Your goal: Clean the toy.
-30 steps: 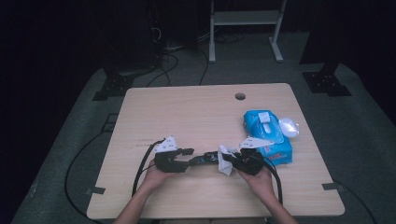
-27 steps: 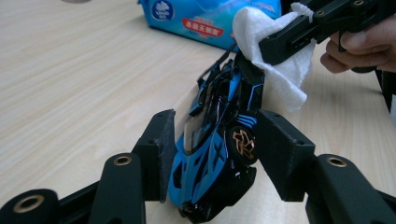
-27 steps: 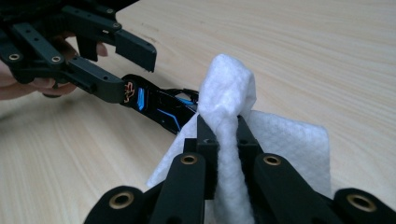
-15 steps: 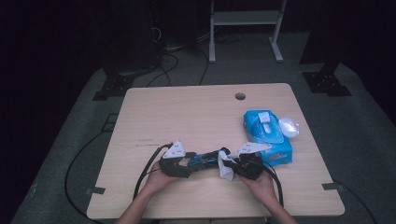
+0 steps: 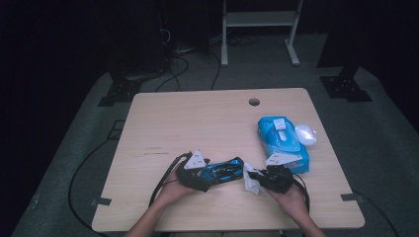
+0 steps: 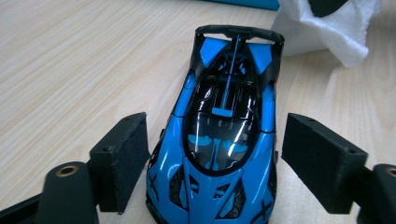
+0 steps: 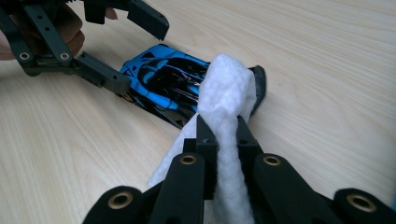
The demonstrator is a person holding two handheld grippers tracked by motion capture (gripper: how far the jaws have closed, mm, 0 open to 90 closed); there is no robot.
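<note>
A blue and black toy car [image 6: 224, 140] stands on the wooden table [image 5: 197, 123], near its front edge. My left gripper [image 6: 217, 126] is open astride the car. Its jaws have just been opening, and the right pad [image 6: 322, 163] stands clear of the car's side. From above, the left gripper [image 5: 217, 174] reaches rightward over the car [image 5: 228, 169]. My right gripper [image 7: 222, 126] is shut on a folded white wipe [image 7: 226, 84], which hangs just off the car's [image 7: 163, 77] tail. In the high view the right gripper [image 5: 258, 178] and wipe [image 5: 250, 181] sit right of the car.
A blue pack of wipes [image 5: 281, 140] lies at the table's right side, with a white crumpled lump [image 5: 305, 133] next to it. A cable hole [image 5: 254, 101] is near the far edge. Cables trail off the table's left front.
The left jaws have spread wider around the car. The right gripper, still holding the wipe, has drawn back to the right, away from the car.
</note>
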